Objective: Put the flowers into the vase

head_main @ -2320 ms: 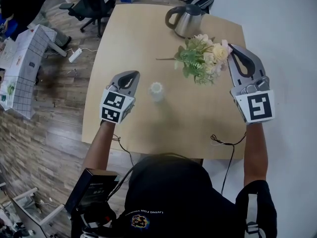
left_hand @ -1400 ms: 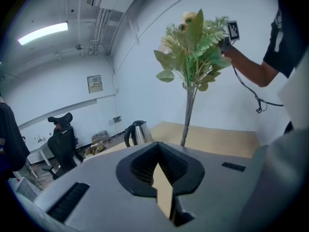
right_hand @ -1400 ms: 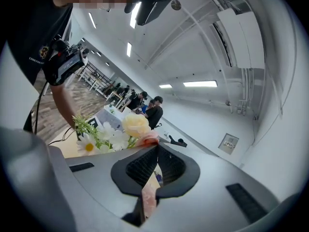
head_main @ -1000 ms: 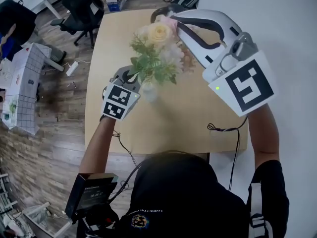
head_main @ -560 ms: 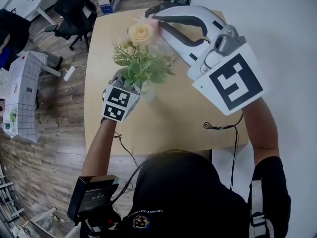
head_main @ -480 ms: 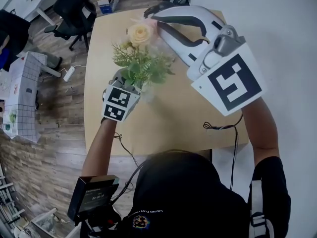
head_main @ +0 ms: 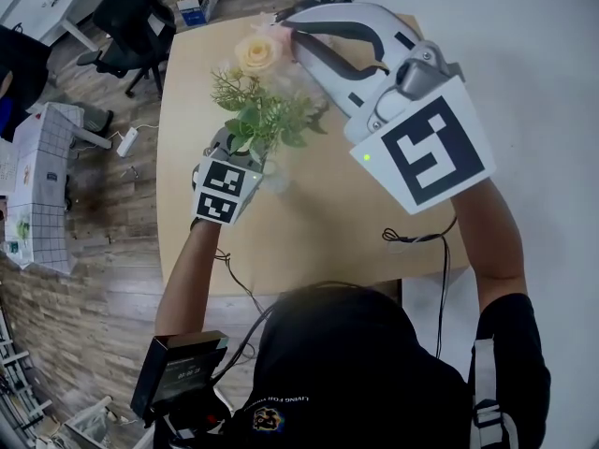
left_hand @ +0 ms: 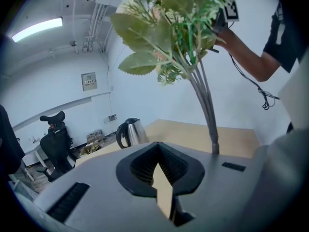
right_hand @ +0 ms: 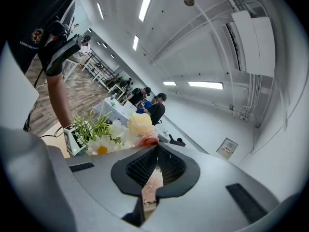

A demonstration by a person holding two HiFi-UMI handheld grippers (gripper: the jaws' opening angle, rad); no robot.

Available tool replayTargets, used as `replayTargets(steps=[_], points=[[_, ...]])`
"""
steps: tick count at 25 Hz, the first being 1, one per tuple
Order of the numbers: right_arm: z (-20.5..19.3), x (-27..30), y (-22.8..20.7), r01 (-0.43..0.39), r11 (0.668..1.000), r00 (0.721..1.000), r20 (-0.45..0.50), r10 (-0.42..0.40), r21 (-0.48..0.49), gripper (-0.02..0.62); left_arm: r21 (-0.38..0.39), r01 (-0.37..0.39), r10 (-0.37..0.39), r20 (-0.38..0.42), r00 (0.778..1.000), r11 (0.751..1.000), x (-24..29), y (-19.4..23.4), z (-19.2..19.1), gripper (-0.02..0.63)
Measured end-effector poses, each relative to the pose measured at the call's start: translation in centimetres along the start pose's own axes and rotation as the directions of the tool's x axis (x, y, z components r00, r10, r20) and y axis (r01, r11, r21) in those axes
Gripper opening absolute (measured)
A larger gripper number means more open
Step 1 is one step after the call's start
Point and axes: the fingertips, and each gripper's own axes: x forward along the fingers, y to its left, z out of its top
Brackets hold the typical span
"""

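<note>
flowers [head_main: 257, 101] were lying on the table [head_main: 309, 241] off to the right a couple secs ago. now they're up in the air, carried across & hanging over the vase [head_main: 274, 180], which the leaves mostly hide. right claw [head_main: 284, 17] is clenched on the flowers up by the heads, w/ pink petals showing btwn its jaws. left claw [left_hand: 161, 178] hasn't budged: clenched on nothing, parked just beside the vase, prob to steady it. over the last sec the flowers only drifted a bit left, so it looks like lining up. stems [left_hand: 207, 110] drop behind the left claw's body, so can't tell if the ends are in the neck yet. pick & carry look done; what's left is lowering the stems in & letting go.
</note>
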Motion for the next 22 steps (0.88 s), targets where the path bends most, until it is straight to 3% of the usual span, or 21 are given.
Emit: replayTargets(steps=[22], points=[[-2.4, 1.8, 1.6, -0.021, 1.000, 0.999, -0.034, 0.021, 0.018, 0.018, -0.012, 0.067, -0.067, -0.025, 0.997, 0.998, 4.2, -0.2, -1.5, 0.006]])
